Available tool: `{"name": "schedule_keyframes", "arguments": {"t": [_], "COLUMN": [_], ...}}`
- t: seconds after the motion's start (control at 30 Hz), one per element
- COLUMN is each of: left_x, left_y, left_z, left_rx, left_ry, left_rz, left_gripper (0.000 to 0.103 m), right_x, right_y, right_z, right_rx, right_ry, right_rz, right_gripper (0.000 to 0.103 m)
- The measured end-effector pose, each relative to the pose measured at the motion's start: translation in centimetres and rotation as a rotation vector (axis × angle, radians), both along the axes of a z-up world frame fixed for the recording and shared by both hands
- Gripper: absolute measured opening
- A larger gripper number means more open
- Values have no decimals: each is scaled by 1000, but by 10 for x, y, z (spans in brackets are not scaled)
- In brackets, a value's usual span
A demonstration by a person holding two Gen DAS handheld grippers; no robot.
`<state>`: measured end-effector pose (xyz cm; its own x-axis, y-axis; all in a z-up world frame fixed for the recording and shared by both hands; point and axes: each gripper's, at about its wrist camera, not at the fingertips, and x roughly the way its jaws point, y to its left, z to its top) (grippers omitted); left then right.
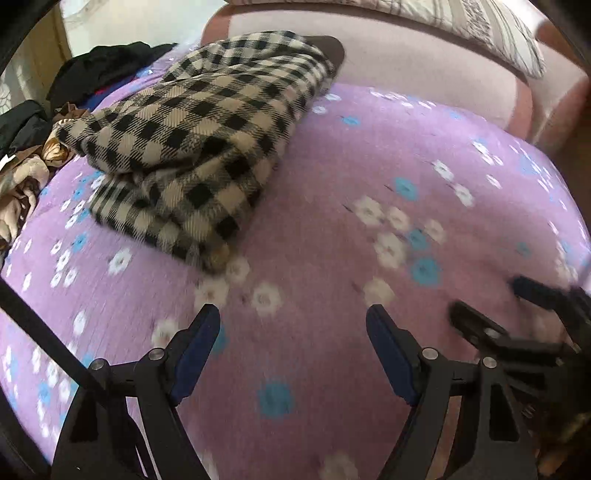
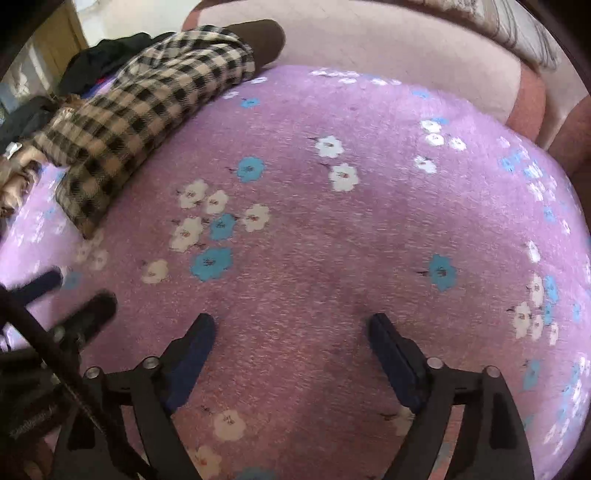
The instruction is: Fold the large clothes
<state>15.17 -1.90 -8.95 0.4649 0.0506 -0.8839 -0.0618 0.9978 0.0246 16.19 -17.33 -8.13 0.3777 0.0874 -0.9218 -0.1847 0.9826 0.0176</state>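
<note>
A black-and-cream checked garment lies folded in a thick stack on the purple flowered bedspread, at upper left in the left wrist view. It also shows at upper left in the right wrist view. My left gripper is open and empty above the bedspread, to the right of and nearer than the stack. My right gripper is open and empty over bare bedspread. Each gripper shows at the edge of the other's view: the right one, the left one.
A heap of dark and patterned clothes lies at the far left of the bed. A pink padded headboard runs along the back, with a striped pillow on top. A dark brown item sits behind the checked stack.
</note>
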Motion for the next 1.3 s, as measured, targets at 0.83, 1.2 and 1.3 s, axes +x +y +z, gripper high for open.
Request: {"name": "schedule_keyframes", "arguments": {"t": [0.83,1.2,1.3], "left_x": [7,9,11], "left_y": [12,15,19], "left_z": [-21,-22,-22], "left_rx": [35,12,-3], "left_ry": [-42,-36,-32], "left_rz": [77,96,108], "left_gripper": [103,103,103], "right_x": [-8,-8,-8], "right_y": [2,2,2], "right_z": [-2,-3,-2], "right_rx": [3,0,2], "right_ry": [-140,-141,-116], "right_rz": [5,-11,-55], "right_gripper": [103,103,103]}}
